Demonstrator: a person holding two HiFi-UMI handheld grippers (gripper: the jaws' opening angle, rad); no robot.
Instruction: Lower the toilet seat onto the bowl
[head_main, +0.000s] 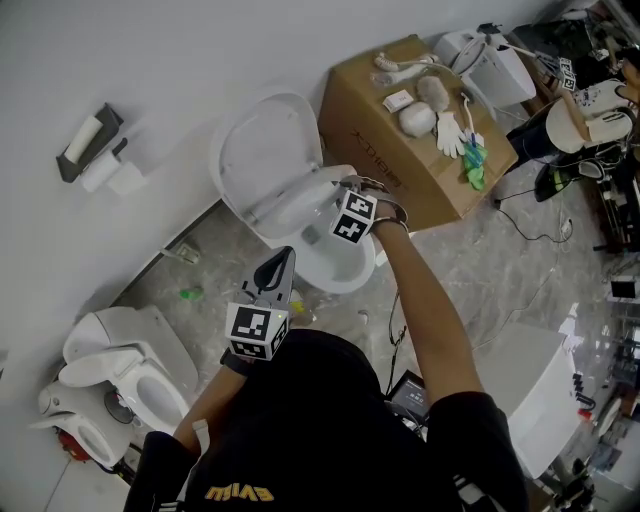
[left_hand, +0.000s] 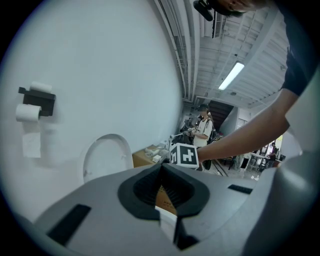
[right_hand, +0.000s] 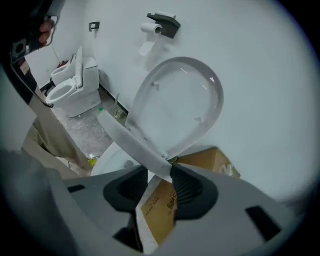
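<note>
Over the bowl (head_main: 350, 280), right gripper (right_hand: 160, 172) clamps the toilet seat (right_hand: 127, 140) rim, seat tilted halfway beneath the raised lid (right_hand: 180, 100); at the bowl's eight o'clock, left gripper (head_main: 282, 262) hangs pinched together, empty.

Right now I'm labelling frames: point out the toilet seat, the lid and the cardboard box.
toilet seat (right_hand: 133, 144), right gripper view, its flat rim.
lid (right_hand: 185, 100), right gripper view, centre of underside.
cardboard box (head_main: 375, 140), head view, bare top face.
</note>
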